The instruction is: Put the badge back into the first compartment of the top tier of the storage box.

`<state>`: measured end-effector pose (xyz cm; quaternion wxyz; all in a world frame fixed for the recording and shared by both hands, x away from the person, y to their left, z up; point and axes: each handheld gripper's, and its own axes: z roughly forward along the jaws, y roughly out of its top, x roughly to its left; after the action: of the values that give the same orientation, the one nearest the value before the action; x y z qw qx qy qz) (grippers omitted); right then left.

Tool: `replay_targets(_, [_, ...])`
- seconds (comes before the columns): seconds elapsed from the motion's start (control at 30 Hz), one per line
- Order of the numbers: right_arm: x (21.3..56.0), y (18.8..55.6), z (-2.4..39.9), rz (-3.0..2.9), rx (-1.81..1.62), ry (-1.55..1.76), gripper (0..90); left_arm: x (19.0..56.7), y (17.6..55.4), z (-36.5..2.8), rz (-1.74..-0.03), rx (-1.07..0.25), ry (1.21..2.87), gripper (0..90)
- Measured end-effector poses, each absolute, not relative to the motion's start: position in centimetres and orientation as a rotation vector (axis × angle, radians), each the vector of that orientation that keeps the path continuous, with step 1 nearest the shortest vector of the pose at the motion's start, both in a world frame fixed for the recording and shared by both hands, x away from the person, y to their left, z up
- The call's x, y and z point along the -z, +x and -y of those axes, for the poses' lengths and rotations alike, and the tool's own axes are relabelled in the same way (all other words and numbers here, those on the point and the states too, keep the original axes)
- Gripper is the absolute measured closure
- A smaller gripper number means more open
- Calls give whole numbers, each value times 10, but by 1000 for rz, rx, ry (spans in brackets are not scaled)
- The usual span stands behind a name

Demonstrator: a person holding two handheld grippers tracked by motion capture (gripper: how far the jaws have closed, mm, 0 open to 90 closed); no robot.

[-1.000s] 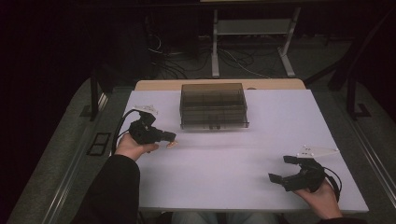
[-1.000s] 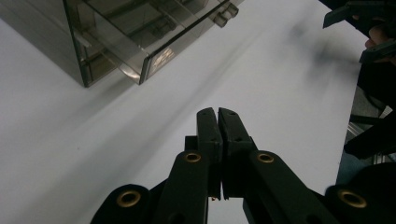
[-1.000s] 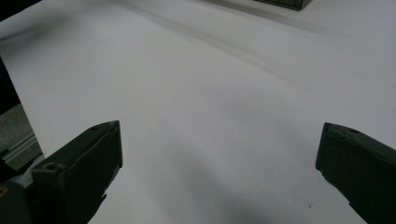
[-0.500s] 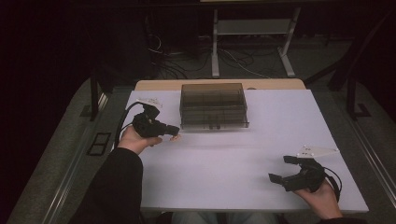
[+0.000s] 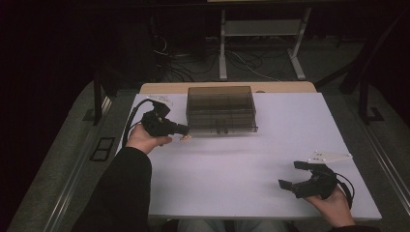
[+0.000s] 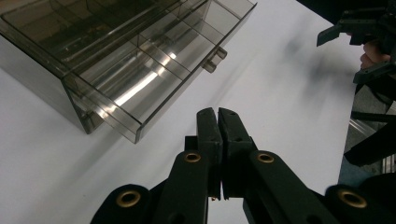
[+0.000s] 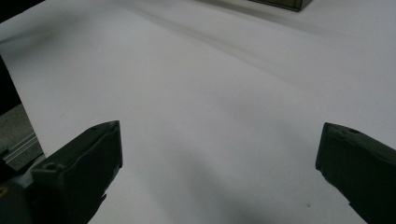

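A smoky see-through drawer box stands at the back middle of the white table. My left gripper hovers at the box's front left corner with its jaws pressed together and nothing between them. In the left gripper view the shut fingertips point past the box and its two small knobs. A small pale thing sits just under the tips; what it is I cannot tell. My right gripper rests near the front right corner, jaws wide apart over bare tabletop.
The right gripper also appears far off in the left gripper view. Behind the table a wooden strip runs along the back edge. Cables and a metal stand lie on the dark floor beyond.
My left gripper has risen a little and drifted right and back, closer to the box's corner. The right gripper has stayed where it was.
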<state>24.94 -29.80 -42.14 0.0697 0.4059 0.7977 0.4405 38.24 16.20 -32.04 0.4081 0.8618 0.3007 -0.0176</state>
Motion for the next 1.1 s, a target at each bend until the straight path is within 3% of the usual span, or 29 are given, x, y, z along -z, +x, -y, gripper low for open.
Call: replay_targets(1.1, [422, 249, 299, -2401, -1328, 1221, 1, 289, 414, -146, -767, -13, 2166, 873])
